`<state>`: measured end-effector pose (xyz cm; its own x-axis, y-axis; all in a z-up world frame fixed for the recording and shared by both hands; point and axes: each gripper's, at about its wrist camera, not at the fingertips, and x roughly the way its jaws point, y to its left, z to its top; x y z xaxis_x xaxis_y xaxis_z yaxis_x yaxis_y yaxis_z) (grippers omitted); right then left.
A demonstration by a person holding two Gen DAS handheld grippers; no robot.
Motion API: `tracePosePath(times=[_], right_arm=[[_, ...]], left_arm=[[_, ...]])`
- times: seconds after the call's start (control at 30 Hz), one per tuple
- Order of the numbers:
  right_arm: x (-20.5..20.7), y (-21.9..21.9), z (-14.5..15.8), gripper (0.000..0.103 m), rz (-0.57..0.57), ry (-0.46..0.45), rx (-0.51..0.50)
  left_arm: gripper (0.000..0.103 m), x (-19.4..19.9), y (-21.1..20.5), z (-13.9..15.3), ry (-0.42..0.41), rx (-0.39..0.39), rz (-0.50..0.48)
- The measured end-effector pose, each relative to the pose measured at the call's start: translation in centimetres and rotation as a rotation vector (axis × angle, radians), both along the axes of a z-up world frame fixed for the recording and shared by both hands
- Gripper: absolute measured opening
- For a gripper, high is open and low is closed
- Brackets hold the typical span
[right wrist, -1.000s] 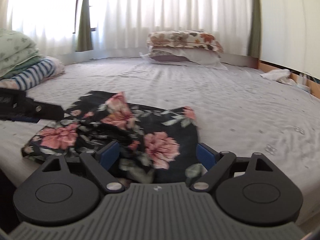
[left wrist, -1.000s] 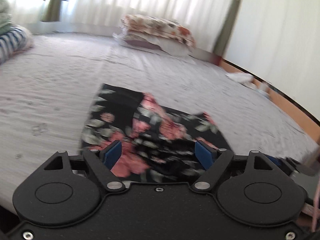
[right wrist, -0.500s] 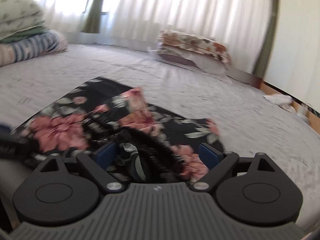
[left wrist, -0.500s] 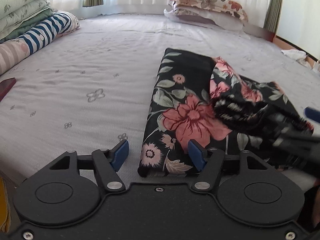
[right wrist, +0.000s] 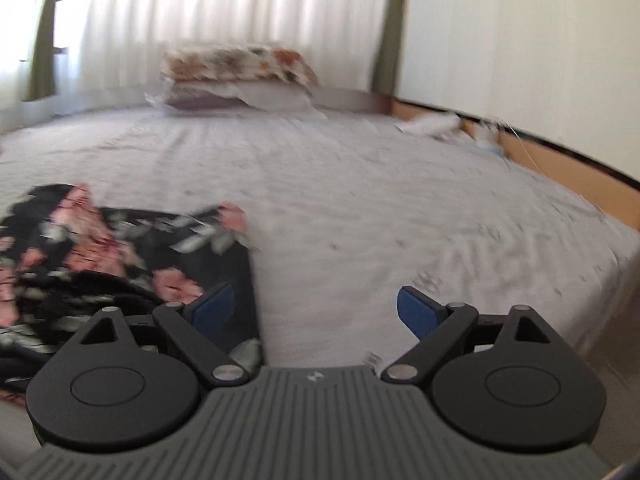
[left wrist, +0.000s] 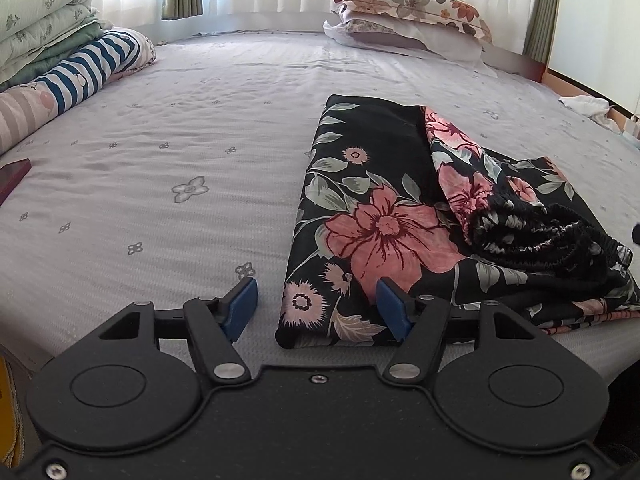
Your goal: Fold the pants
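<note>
- Black floral cloth, the pants [left wrist: 384, 216], lay folded in a long bundle on the pale lilac bed sheet [left wrist: 192, 128], close to the near edge of the bed, presumably so that both tools could reach it without stretching.
- The gathered elastic waistband [left wrist: 532, 236] sat loosely heaped on top at the right side of the bundle, which made the fold look unfinished there; I judged that part wanted tidying or one more fold.
- The left gripper [left wrist: 316, 308] was released, its blue pads wide apart and holding nothing. It hovered low at the near left corner of the pants, with that corner lying between the pads, a fitting stance for pinching the edge next.
- The right gripper [right wrist: 316, 308] was likewise spread and empty. Its view was blurred by motion, and it pointed mostly at bare sheet, with the pants [right wrist: 120, 248] off to its left, so it seemed to stand clear of the cloth rather than work on it.
- Folded quilts [left wrist: 44, 36] and a striped blanket [left wrist: 92, 68] were stacked at the far left, and floral pillows [left wrist: 408, 16] lay by the curtained window, all well apart from the pants, leaving room for folding.
- A loose, slippery fabric like this could slump when lifted by one corner only.
</note>
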<state>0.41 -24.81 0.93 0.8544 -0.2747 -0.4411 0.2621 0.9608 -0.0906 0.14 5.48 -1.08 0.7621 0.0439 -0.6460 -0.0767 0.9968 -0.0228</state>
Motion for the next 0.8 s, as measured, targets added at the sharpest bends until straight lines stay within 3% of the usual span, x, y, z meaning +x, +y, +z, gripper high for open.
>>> tracePosePath(times=[0.1,0.17,0.3,0.4,0.5,0.67,0.8], right_arm=[[-1.0,3.2,1.1,0.097,0.213,-0.054,-0.045],[-0.9,5.6,1.1,0.100,0.337,-0.045,-0.069],[0.8,9.9,-0.6,0.100,0.425,0.026,-0.187],[2.3,11.6,-2.1,0.100,0.402,0.065,-0.277],[3.7,10.7,-2.5,0.100,0.326,0.083,-0.270],[5.2,5.7,-2.2,0.100,0.112,0.106,-0.169],[5.4,0.9,-1.8,0.101,0.013,0.124,0.000]], left_arm=[[0.065,-0.1,0.0,0.0,-0.001,0.000,-0.003],[0.065,-0.1,0.0,0.0,-0.001,0.000,-0.002],[0.066,-0.3,0.1,-0.1,-0.002,-0.004,-0.001],[0.066,-0.3,0.2,-0.1,-0.004,-0.004,-0.004],[0.066,-0.4,0.5,-0.3,-0.006,-0.003,-0.006],[0.070,-0.4,0.5,-0.3,-0.006,-0.003,-0.006],[0.072,-0.5,0.6,-0.5,-0.007,0.009,-0.016]])
